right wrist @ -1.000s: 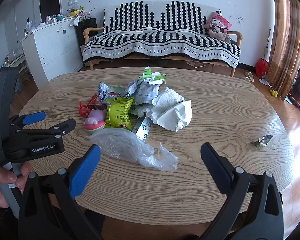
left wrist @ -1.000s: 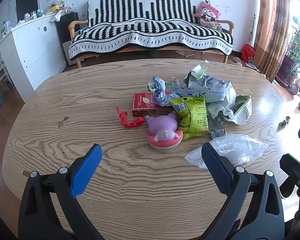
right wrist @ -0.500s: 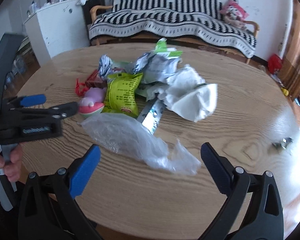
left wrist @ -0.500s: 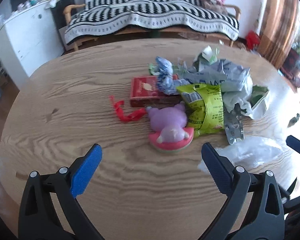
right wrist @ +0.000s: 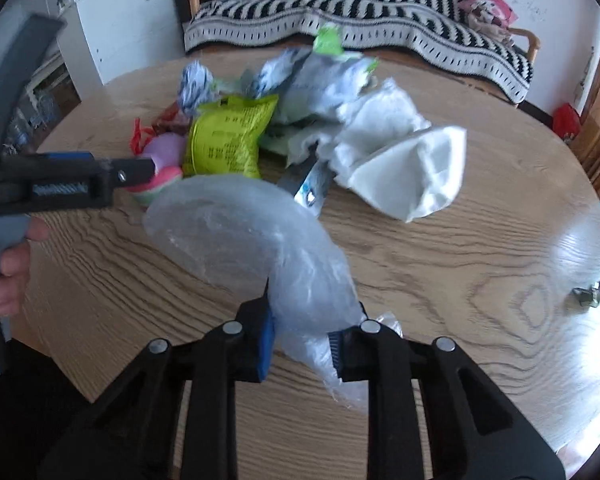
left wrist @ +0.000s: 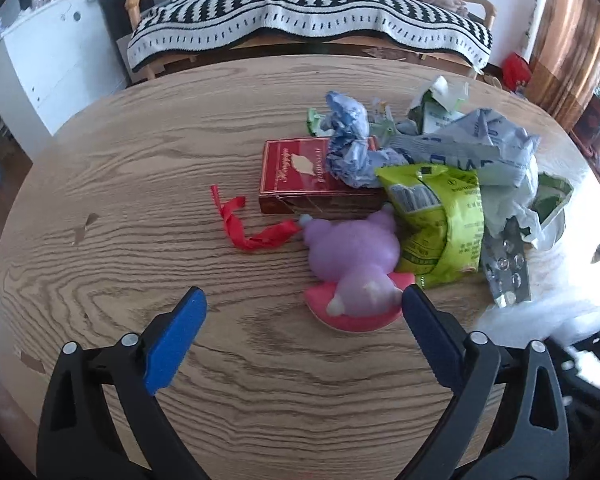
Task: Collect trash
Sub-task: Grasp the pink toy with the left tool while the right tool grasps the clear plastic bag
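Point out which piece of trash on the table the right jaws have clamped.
The clear crinkled plastic bag. It alone sits pinched in the right gripper, whose jaws have just closed; the green snack packet and white crumpled paper lie untouched beyond.

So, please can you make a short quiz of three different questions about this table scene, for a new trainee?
1. True or false: the right claw is closed on the clear plastic bag.
2. Which thing lies nearest the left claw? A) red box B) purple and pink toy C) green snack packet
3. Fill in: the red ribbon lies on the wooden ____, on the side of the toy away from the green packet.

Key
1. True; its jaws have just been closing, with the bag between the pads.
2. B; the left claw is open, with nothing in it.
3. table
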`<state>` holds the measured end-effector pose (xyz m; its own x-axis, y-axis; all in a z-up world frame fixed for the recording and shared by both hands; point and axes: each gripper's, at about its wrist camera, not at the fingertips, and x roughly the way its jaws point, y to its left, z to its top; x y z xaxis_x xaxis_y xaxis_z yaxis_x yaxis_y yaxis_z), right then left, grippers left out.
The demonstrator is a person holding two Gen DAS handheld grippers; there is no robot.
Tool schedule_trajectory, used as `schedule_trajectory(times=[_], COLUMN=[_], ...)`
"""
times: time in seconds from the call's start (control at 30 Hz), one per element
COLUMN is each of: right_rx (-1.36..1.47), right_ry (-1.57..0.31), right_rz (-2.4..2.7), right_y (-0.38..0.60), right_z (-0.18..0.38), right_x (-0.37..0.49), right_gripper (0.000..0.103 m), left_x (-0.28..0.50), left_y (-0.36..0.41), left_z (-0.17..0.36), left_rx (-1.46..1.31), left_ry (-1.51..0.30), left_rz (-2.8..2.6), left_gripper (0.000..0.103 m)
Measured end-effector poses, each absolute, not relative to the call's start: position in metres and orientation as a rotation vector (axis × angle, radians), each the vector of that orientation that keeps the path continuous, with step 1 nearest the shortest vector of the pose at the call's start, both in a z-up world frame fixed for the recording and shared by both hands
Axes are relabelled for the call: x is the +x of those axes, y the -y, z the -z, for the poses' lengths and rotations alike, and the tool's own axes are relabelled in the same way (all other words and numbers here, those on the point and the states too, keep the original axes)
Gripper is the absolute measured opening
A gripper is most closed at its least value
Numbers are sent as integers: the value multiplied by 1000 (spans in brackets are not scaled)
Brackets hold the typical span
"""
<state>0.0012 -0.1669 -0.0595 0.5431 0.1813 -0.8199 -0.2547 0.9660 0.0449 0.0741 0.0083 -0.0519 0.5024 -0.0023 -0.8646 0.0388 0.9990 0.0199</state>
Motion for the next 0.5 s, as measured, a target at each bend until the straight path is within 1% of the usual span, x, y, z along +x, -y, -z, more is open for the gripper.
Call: schedule_trajectory(times=[0.1,0.23,0.33,0.4,0.43,0.5], right_rx=[-55,-32,1,17,28,37], right_ry=[-950,-926,-917,-912,-910,-908], right_rz=[-253,-243,-239,-233,-229,-226], right_y=[180,196,210,215,222,225], right_z=[49,38,31,30,28,27], right_x=[-7,-17,-23,-27,-29,-32], right_gripper=[23,23,23,23,23,23], left_x=[74,75,73,70,67,61], left_y=[0,13,18,22,24,27], left_z=[53,58,59,58,59,59], left_rx=[47,78,84,82,86,106], left_ry=[-1044,-1044,-1037,-1031,-1026,-1014], left_rz=[45,59,80,113,136,137], left_gripper=[86,83,72,54,50,47])
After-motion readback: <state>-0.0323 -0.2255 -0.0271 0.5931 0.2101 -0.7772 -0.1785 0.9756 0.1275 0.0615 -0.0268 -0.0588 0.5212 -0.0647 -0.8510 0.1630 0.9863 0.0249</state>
